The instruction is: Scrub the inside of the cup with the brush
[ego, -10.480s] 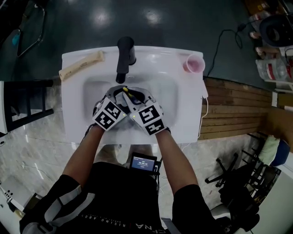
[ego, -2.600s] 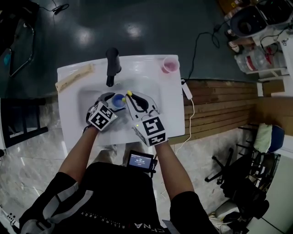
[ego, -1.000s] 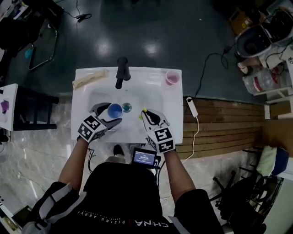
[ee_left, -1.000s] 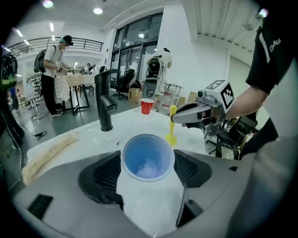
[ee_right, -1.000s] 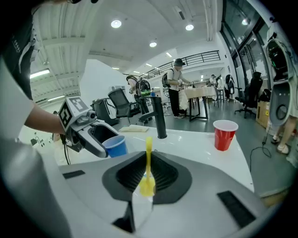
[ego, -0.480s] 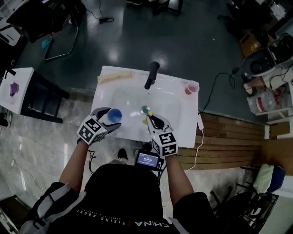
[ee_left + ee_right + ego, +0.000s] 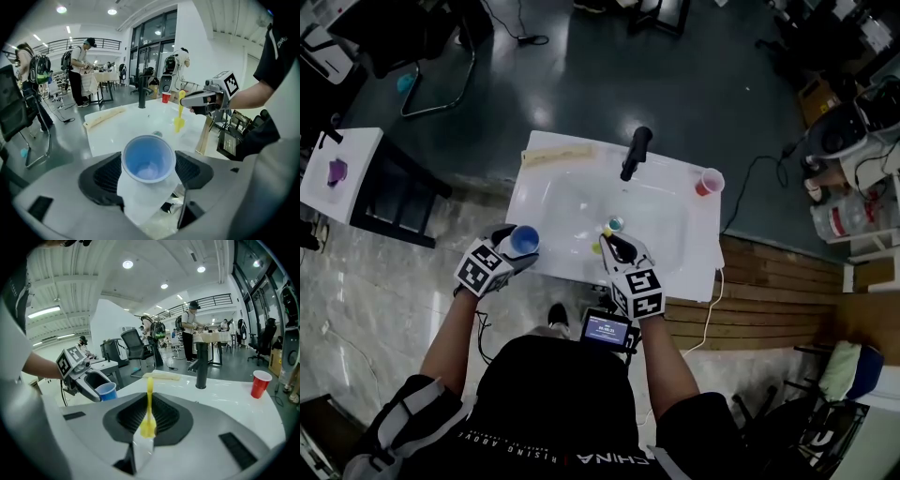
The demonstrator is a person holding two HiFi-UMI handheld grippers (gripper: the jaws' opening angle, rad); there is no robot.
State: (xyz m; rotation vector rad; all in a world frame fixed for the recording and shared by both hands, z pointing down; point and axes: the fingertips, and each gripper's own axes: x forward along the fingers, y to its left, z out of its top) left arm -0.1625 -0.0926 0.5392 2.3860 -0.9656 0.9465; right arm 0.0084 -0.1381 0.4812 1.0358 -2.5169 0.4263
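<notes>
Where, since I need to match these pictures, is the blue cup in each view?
Head view: cup left of centre, in the left tongs.
Left gripper view: cup dead centre, between the jaws.
Right gripper view: cup at the left, mid-height.
Shared landmark: the black tap, in all three views.

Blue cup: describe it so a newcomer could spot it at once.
Start at the white sink with the black tap. At its front left corner, the left gripper holds a blue cup. The only other one, a red cup, stands alone at the back right corner.
</notes>
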